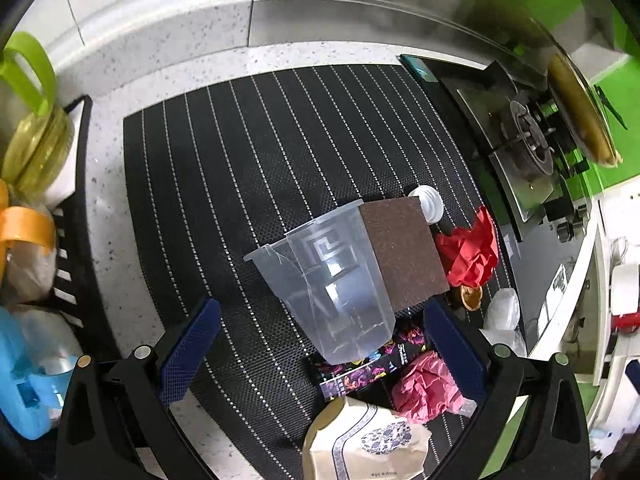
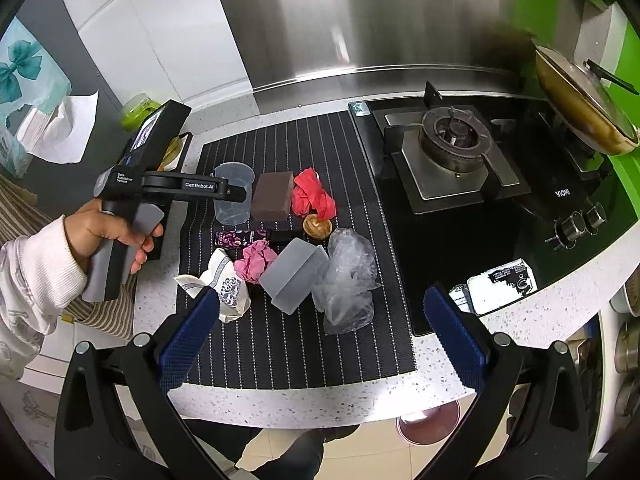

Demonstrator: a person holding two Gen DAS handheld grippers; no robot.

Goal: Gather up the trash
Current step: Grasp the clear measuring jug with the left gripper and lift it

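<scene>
Trash lies on a black striped mat (image 2: 304, 344): a clear plastic cup (image 1: 332, 284) upright, a brown sponge block (image 1: 404, 252), red crumpled paper (image 1: 472, 252), pink crumpled paper (image 1: 424, 384), a dark floral wrapper (image 1: 360, 368), a beige paper bag (image 1: 360, 444), a grey box (image 2: 294, 276) and a clear plastic bag (image 2: 348, 276). My left gripper (image 1: 322, 354) is open, just above and around the cup. It shows in the right wrist view (image 2: 224, 192) over the cup (image 2: 234, 196). My right gripper (image 2: 322, 330) is open and empty above the mat's front.
A gas stove (image 2: 452, 160) stands right of the mat, with a lidded pan (image 2: 584, 108) at the far right. Bottles (image 1: 36, 152) fill a black rack at the left. A small brown cup (image 2: 317, 226) and a white cap (image 1: 428, 202) lie among the trash.
</scene>
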